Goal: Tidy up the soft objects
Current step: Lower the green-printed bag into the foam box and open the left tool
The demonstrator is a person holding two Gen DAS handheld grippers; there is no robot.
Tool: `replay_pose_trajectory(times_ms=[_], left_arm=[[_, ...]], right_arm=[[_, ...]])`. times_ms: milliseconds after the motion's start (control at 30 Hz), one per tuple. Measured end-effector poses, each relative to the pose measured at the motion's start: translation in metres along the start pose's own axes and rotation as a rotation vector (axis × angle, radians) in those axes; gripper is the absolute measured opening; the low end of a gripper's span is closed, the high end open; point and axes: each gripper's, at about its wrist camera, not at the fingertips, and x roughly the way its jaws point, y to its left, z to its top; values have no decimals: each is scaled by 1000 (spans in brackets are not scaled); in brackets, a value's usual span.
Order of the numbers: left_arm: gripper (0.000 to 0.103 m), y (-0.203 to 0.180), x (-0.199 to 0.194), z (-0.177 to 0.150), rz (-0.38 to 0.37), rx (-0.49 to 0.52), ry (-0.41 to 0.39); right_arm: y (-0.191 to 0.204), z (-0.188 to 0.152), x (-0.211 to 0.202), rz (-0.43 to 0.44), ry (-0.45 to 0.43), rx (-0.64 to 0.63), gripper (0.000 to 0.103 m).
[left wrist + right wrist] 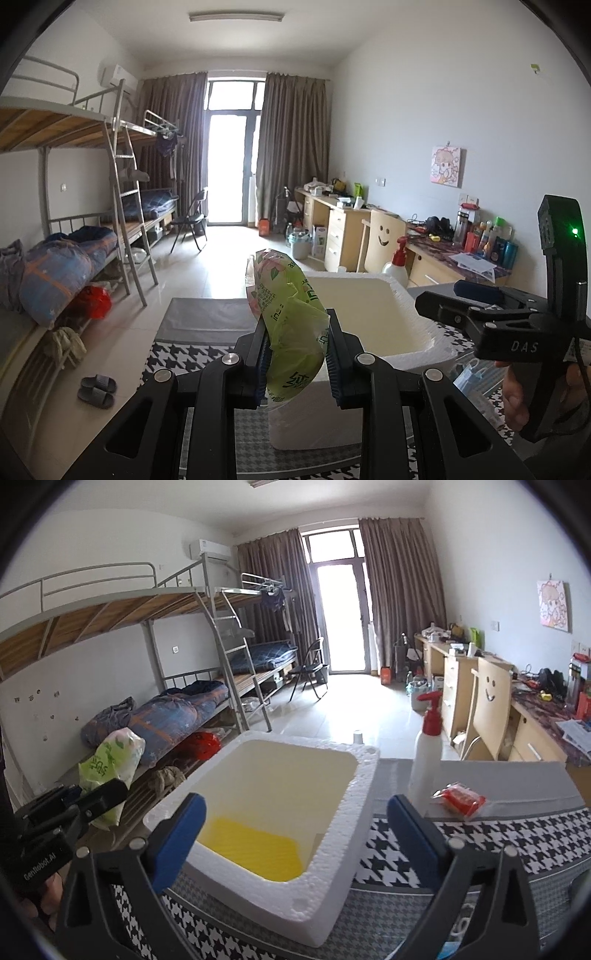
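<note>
The right gripper (443,299) carries white letters "DAS" on its black body in the left wrist view, with a green light lit at 12 o'clock of them; the left gripper (92,797) reads "GenRobot.AI" in the right wrist view. The green-and-pink floral plastic tissue pack (290,325) bears green Chinese print and small text too fine to read.

The left gripper (295,363) points slightly downward and is clamped on that tissue pack, holding it upright above the near rim of the white foam box (413,325) — the pack sticks up past the blue pads. The right gripper (295,834) also tips downward, its jaws spread wide with nothing between them, over the foam box (354,812), where a yellow cloth (255,849) lies at the 6 o'clock end of the floor. A hand (517,402) grips the right gripper's handle.

On the houndstooth-covered tabletop (480,845), at 3 o'clock of the box, stand a white pump bottle with a red top (426,753) and a red packet in clear wrap (461,800).
</note>
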Motion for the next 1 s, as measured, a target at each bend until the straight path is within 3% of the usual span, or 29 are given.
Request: replay_pose_trajectory(times_ms=[367,1000], left_arm=[[28,-16,14,12,-54,11,20],[28,-31,40,24,-70,17,53]], right_arm=[[-12,-3,-20,2,-29,19,100],[-31,-16,-40,-47,-50,-21,100]])
